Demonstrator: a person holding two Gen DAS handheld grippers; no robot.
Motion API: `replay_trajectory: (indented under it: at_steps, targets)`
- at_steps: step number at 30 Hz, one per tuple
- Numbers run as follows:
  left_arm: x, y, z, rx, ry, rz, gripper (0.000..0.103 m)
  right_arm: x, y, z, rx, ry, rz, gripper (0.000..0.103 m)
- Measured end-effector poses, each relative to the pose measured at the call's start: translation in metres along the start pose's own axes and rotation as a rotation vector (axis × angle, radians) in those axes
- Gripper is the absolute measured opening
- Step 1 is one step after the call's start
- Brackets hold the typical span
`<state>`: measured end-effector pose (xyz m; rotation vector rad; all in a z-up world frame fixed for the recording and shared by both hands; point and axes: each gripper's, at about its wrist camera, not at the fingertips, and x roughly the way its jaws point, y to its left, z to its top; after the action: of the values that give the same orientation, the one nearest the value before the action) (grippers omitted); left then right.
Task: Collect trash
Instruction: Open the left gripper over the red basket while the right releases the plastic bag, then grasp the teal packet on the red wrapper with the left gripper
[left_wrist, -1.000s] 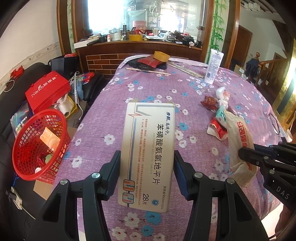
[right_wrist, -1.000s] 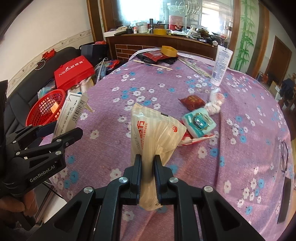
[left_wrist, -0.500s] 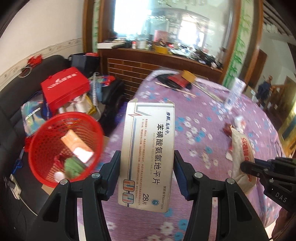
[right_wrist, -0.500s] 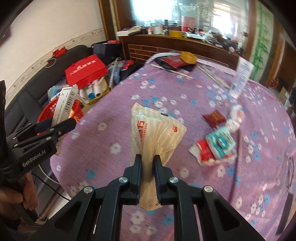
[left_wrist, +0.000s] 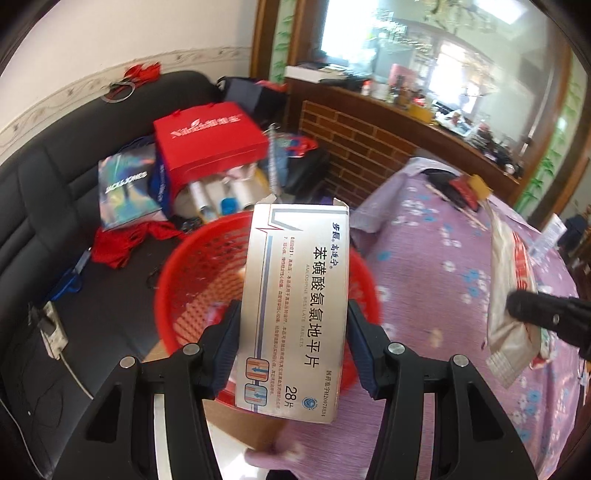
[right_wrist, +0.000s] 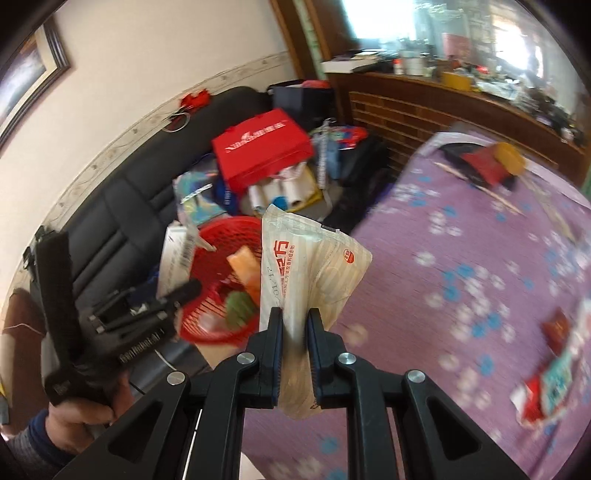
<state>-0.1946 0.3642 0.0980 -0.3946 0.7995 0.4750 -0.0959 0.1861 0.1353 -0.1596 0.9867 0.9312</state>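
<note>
left gripper (left_wrist: 293, 345): jaws were clamped on the pill box (left_wrist: 295, 310), held over the red basket (left_wrist: 192, 280)
right gripper (right_wrist: 295, 328): jaws were nearly closed, pinched on the beige wrapper (right_wrist: 310, 273), held beside the basket, at the counter (right_wrist: 461, 295) edge

The white rectangular cardboard medicine box (left_wrist: 295, 306) has a glossy, silvery face. The cream plastic wrapper (right_wrist: 314, 266) looks smooth and crinkled. The round red basket (left_wrist: 199, 273) is meshed plastic; the purple flowered tablecloth (left_wrist: 443, 280) is matt cloth; the black sofa (left_wrist: 44, 192) looks like sheeny leather.
</note>
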Motion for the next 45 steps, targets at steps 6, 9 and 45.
replay_trajectory:
  at_steps: [6,9,45]
  targets:
    - [0.015,0.032,0.015,-0.031,0.015,-0.001,0.053,0.048,0.026,0.033,0.013,0.037,0.079,0.015]
    - [0.019,0.04,0.02,-0.041,0.024,-0.004,0.055,0.07,0.033,0.047,0.021,0.059,0.071,0.022]
    - [-0.002,-0.287,-0.081,0.508,0.195,-0.41,0.073,-0.139,-0.212,-0.191,0.642,-0.045,-0.247,0.044]
